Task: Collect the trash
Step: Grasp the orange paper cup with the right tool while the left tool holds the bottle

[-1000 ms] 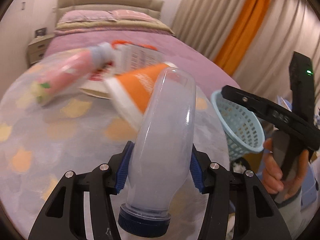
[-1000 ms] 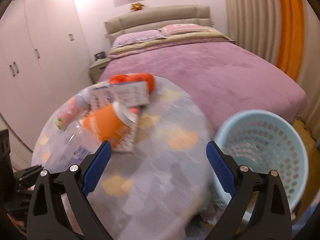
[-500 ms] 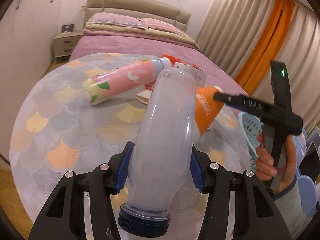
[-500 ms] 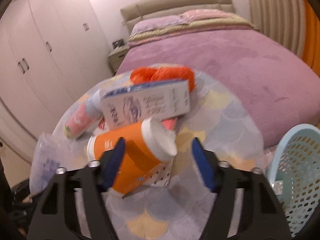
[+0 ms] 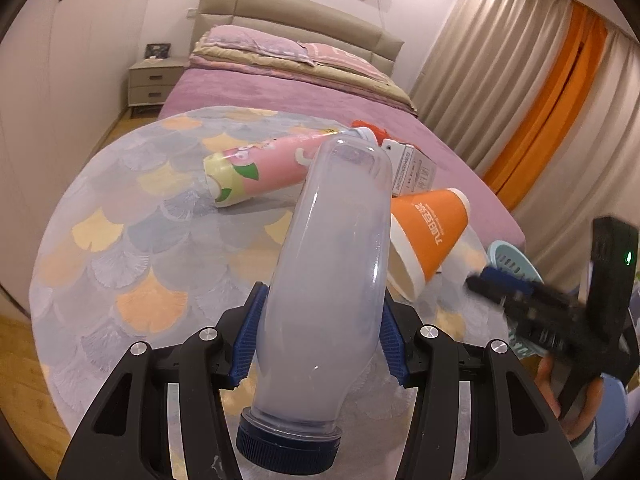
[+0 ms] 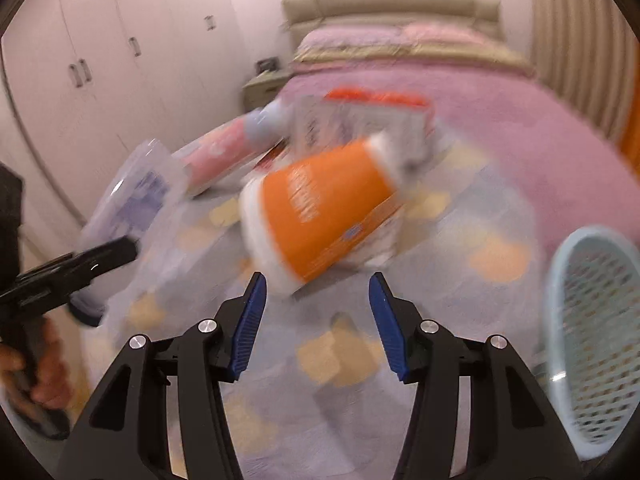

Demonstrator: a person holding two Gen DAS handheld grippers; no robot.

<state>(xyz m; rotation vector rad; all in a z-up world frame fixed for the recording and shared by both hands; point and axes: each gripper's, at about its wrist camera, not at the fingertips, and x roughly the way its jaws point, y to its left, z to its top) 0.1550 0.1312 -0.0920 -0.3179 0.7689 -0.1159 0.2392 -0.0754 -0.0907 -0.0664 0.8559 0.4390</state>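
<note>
Bottle cap (image 5: 288, 446): left wrist view only.

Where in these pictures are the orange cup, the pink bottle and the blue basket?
orange cup (image 5: 430, 232): left wrist view, on its orange side wall.
pink bottle (image 5: 276, 168): left wrist view, on the middle of its pink label.
blue basket (image 6: 596, 344): right wrist view, on its perforated inner wall.

Orange paper cup with white rims (image 5: 430, 236) showing white Chinese characters too small to read, white cardboard box (image 5: 412, 170) bearing fine print, illegible, pink-labelled bottle (image 5: 260, 170) lettering unreadable
</note>
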